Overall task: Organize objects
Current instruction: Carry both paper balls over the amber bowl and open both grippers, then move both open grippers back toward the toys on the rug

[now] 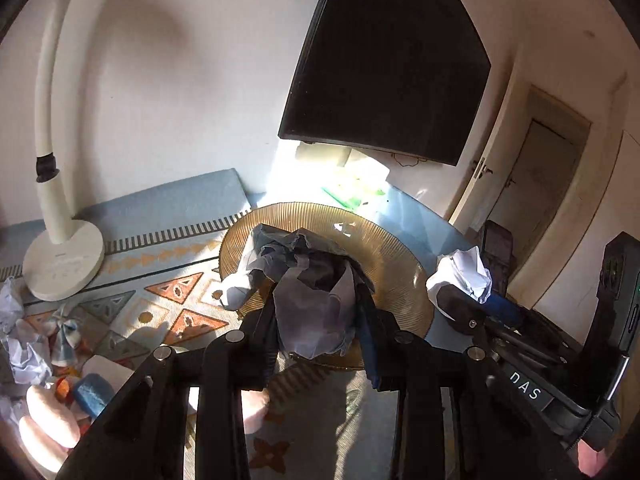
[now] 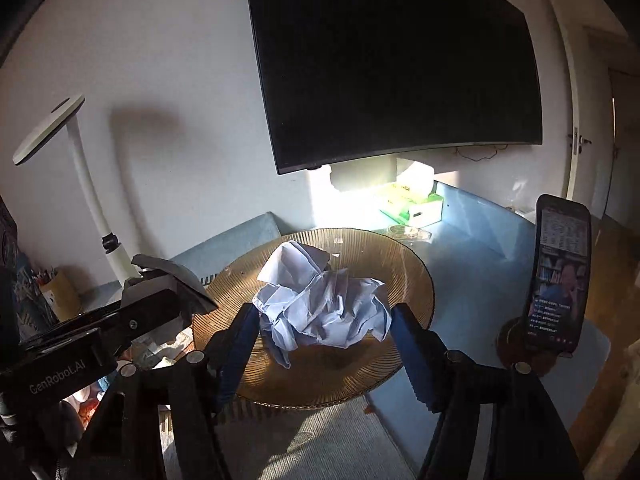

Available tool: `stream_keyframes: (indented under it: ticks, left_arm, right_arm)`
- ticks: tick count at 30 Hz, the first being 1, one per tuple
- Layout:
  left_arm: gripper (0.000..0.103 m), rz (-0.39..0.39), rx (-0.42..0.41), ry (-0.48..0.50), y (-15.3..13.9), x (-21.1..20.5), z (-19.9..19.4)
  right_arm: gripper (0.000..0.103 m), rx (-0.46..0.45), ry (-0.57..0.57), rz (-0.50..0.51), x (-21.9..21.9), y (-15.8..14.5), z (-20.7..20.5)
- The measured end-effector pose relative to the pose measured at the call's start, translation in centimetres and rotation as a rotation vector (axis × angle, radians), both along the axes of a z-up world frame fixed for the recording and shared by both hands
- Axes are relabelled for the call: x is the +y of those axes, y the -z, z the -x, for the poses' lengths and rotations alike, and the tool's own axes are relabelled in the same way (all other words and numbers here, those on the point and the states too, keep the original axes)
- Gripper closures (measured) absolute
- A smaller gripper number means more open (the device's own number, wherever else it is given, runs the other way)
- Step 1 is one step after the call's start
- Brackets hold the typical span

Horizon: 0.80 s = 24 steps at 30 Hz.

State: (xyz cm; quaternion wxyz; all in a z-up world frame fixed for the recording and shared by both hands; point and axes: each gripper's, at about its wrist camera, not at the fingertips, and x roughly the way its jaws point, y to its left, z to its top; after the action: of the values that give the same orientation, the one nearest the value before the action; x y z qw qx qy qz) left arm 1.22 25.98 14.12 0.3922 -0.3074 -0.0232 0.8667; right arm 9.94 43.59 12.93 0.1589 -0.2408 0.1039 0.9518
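Note:
An amber ribbed glass plate (image 1: 400,248) (image 2: 404,264) sits on a blue patterned cloth. My left gripper (image 1: 320,300) is shut on a crumpled paper ball (image 1: 316,316) and holds it over the plate's near rim; another crumpled paper (image 1: 264,256) lies on the plate behind it. My right gripper (image 2: 326,320) is shut on a crumpled white paper ball (image 2: 324,308) over the plate. In the left wrist view the right gripper (image 1: 456,292) shows at right with its paper (image 1: 464,272). In the right wrist view the left gripper (image 2: 160,292) shows at left.
More crumpled papers (image 1: 24,356), a blue sponge (image 1: 92,392) and small items lie at the left. A white desk lamp (image 1: 64,256) (image 2: 92,200) stands at the back left. A dark monitor (image 2: 392,64) hangs behind; a green box (image 2: 412,204) below it. A lit phone (image 2: 560,272) stands at right.

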Motion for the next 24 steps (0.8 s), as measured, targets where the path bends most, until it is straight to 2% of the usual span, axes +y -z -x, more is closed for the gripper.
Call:
stream_keyframes:
  ticks: [2, 5, 10, 11, 13, 17, 20, 24]
  left_arm:
    - [0.045, 0.025, -0.018, -0.013, 0.5, 1.5, 1.1]
    - [0.045, 0.028, -0.056, -0.019, 0.9, 1.1, 1.5]
    - [0.043, -0.008, -0.008, -0.077, 0.5, -4.0, -1.7]
    - [0.036, -0.015, 0.008, -0.108, 0.7, -5.5, -2.7]
    - [0.029, -0.016, 0.052, -0.193, 1.2, -8.5, -4.8]
    - [0.029, 0.045, 0.111, -0.375, 3.1, -13.8, -7.8]
    - [0.029, 0.098, 0.116, -0.496, 4.8, -16.7, -8.3]
    - [0.029, 0.130, 0.069, -0.561, 7.3, -19.1, -7.7]
  right_arm:
    - [0.030, -0.019, 0.027, -0.015, 0.7, -0.2, 0.5]
    - [0.030, -0.001, 0.007, 0.016, 1.0, -0.4, -0.3]
    - [0.030, 0.025, -0.131, 0.034, -3.1, 0.5, -1.5]
    - [0.030, 0.025, -0.175, 0.044, -4.4, 1.0, -1.6]
    - [0.030, 0.006, -0.250, 0.040, -7.6, 2.3, -1.3]
    - [0.031, -0.045, -0.351, 0.046, -12.9, 5.0, 0.1]
    - [0.031, -0.066, -0.369, 0.026, -15.4, 6.7, 0.9]
    - [0.031, -0.132, -0.371, -0.031, -17.1, 8.6, 2.0]
